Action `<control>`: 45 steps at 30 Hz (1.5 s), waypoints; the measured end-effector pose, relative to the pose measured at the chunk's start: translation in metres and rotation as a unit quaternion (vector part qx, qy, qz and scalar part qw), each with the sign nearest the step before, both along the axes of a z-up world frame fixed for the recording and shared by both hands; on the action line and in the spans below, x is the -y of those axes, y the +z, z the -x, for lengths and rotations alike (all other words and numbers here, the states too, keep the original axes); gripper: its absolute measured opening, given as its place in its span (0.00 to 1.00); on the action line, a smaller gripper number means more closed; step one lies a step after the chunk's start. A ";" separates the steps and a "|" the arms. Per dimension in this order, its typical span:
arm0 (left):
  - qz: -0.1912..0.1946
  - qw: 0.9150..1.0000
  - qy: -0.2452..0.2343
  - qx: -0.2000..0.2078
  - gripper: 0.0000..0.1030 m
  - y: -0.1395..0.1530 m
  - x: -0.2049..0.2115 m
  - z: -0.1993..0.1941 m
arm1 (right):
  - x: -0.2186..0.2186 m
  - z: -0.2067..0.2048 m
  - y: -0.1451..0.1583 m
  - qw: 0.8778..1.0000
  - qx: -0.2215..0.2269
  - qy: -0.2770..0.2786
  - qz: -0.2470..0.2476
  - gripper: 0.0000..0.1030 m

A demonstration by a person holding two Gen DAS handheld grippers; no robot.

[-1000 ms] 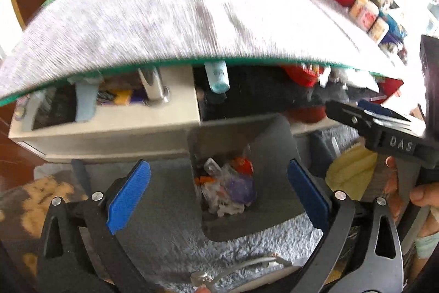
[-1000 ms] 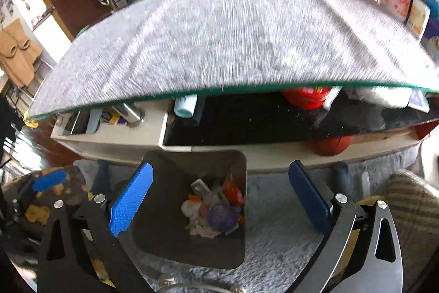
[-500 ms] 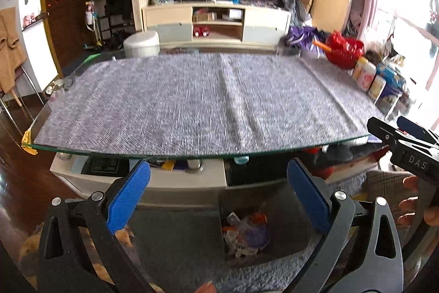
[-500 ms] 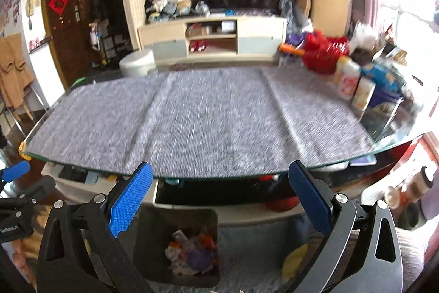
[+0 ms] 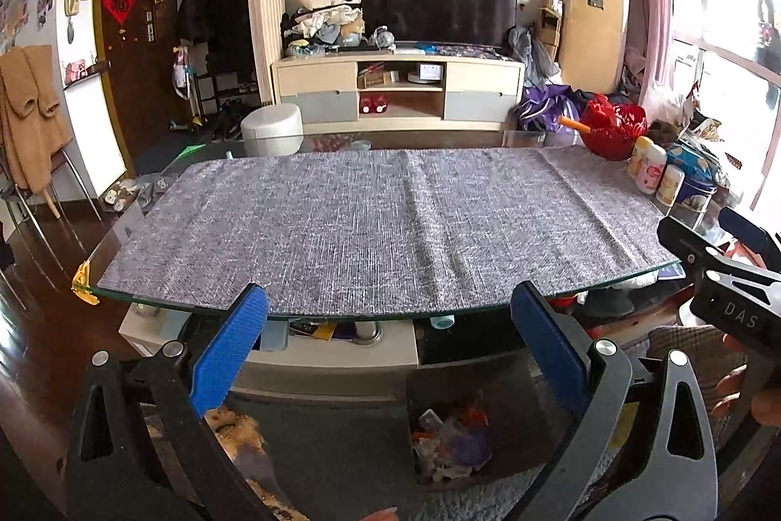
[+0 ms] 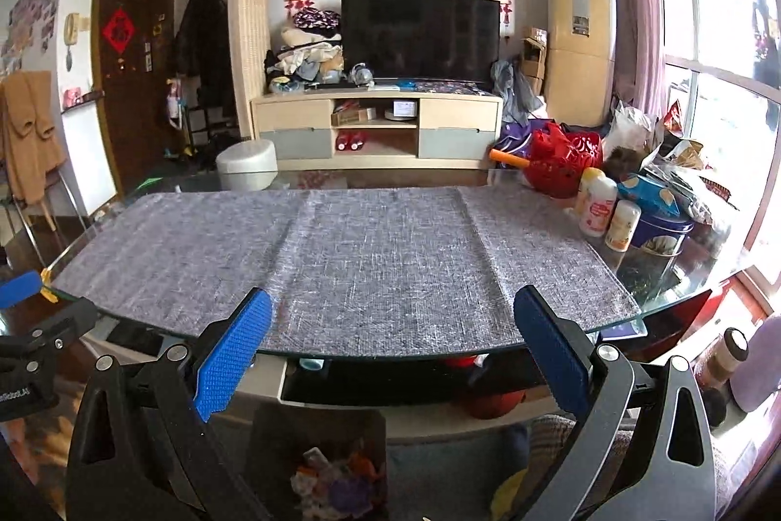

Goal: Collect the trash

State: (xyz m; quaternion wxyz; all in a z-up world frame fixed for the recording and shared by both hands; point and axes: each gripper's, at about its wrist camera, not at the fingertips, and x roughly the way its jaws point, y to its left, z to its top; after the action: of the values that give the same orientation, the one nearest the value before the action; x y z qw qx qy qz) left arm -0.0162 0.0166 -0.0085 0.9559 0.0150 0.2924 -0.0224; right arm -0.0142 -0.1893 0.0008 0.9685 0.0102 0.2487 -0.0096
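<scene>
My left tool, black-framed with blue ribbed pads, is spread wide and holds nothing; my right tool, of the same build, is likewise spread wide and empty. Both are raised at the near edge of the glass-topped bench, looking across it. A grey woven cloth covers most of the bench top and lies bare. At the bench's far right end stand a red perforated basket, two white bottles with pale labels, and a blue round tin, grouped close together. The dark grey square waste bin stands on the grey carpet below the bench's near edge, between my two tools; crumpled trash in white, orange and purple lies inside it. From the right wrist view the same trash appears low in the bin, left of centre. My right hand shows at the right edge of the left wrist view. Beyond the bench stands a pale wooden media cabinet carrying a black television.
</scene>
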 end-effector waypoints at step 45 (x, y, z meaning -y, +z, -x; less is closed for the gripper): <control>0.010 0.999 0.013 0.031 0.92 0.010 -0.002 0.008 | -0.002 0.007 0.006 1.000 0.012 -0.005 0.000 0.97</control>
State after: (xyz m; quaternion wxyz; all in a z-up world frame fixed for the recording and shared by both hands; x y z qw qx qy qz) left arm -0.0240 0.0189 0.0018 0.9649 0.0021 0.2622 -0.0128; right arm -0.0216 -0.1875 0.0066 0.9714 0.0120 0.2369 -0.0143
